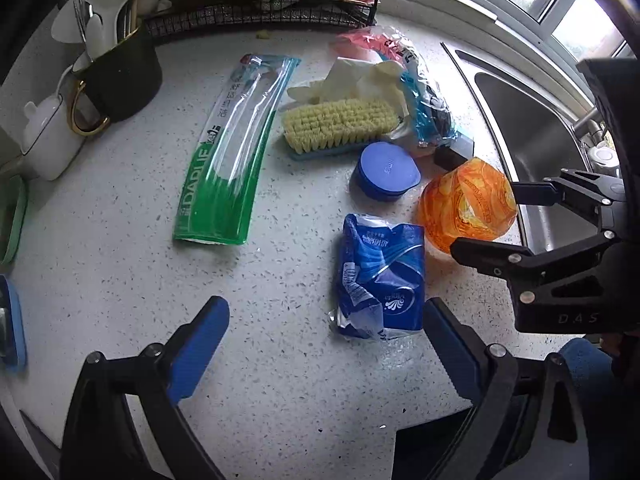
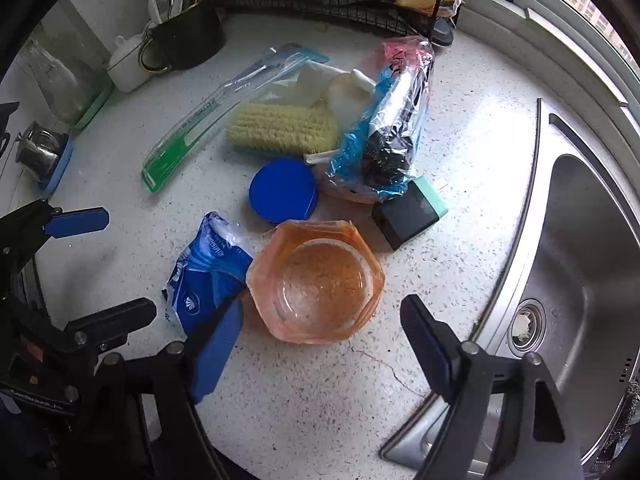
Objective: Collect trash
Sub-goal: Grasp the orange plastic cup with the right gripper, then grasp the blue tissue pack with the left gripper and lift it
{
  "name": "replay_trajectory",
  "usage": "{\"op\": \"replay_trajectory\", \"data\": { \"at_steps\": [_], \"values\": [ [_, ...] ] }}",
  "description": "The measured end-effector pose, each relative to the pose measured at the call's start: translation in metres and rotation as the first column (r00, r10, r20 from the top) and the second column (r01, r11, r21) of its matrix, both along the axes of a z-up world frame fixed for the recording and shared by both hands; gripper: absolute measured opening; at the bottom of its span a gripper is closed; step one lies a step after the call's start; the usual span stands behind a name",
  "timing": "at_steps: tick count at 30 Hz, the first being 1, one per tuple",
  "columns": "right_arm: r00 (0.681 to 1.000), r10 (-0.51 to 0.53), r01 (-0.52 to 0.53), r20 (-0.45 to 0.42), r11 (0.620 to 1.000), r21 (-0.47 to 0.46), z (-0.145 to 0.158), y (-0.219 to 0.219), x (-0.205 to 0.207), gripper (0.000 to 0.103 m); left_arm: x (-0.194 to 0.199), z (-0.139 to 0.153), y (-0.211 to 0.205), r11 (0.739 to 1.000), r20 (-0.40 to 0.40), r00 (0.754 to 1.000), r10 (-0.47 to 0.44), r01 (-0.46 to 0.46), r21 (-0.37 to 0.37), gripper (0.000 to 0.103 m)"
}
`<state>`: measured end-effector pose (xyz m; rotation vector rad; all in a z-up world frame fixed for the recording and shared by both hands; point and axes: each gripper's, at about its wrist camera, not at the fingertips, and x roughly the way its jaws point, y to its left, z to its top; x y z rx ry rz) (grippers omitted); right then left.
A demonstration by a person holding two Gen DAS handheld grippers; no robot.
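Observation:
An orange, see-through plastic tub [image 2: 316, 280] stands open side up on the speckled counter. My right gripper [image 2: 322, 344] hangs over it with its jaws apart; the tub sits between the fingertips and neither pad presses on it. In the left wrist view the right gripper [image 1: 482, 220] straddles the tub [image 1: 466, 204]. A crumpled blue tissue pack [image 1: 380, 276] lies just left of the tub. My left gripper [image 1: 326, 344] is open above the counter, with the pack just ahead of its right finger. A green toothbrush wrapper [image 1: 224, 160] and a clear blue and pink plastic bag [image 2: 384, 136] lie farther back.
A yellow scrubbing brush [image 1: 336, 124], a round blue lid [image 1: 384, 172], white gloves [image 1: 360, 76] and a black and green block [image 2: 408, 216] crowd the middle. The steel sink [image 2: 580, 260] lies right. A wire rack [image 2: 340, 4], a black mug [image 1: 120, 76] and a white pot [image 1: 48, 136] line the back.

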<state>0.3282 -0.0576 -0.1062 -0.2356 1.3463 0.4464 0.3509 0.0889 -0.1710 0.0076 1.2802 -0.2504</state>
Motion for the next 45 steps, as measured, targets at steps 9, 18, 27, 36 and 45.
{"op": "replay_trajectory", "data": {
  "at_steps": [9, 18, 27, 36, 45],
  "values": [
    [0.999, -0.034, 0.035, -0.035, 0.999, 0.023, -0.008, 0.001, 0.004, 0.063, 0.002, -0.013, -0.008, 0.999, -0.027, 0.999, -0.039, 0.038, -0.014, 0.096],
    [0.999, -0.034, 0.034, 0.028, 0.999, 0.014, 0.01, 0.0, -0.004, 0.061, -0.001, -0.019, -0.009, 0.999, -0.034, 0.999, -0.027, 0.026, -0.022, 0.096],
    [0.996, -0.087, 0.087, 0.031, 0.996, 0.008, 0.022, -0.027, -0.025, 0.061, 0.01, -0.031, -0.025, 0.998, -0.052, 0.996, -0.07, 0.069, -0.014, 0.096],
    [0.989, -0.148, 0.148, 0.014, 0.989, 0.009, 0.019, -0.048, -0.031, 0.061, 0.028, -0.044, -0.039, 0.994, -0.038, 0.994, -0.102, 0.103, 0.037, 0.096],
    [0.984, -0.18, 0.18, 0.015, 0.984, 0.015, 0.023, -0.054, -0.033, 0.061, 0.034, -0.046, -0.072, 0.981, -0.037, 0.985, -0.167, 0.17, 0.092, 0.075]
  ]
}}
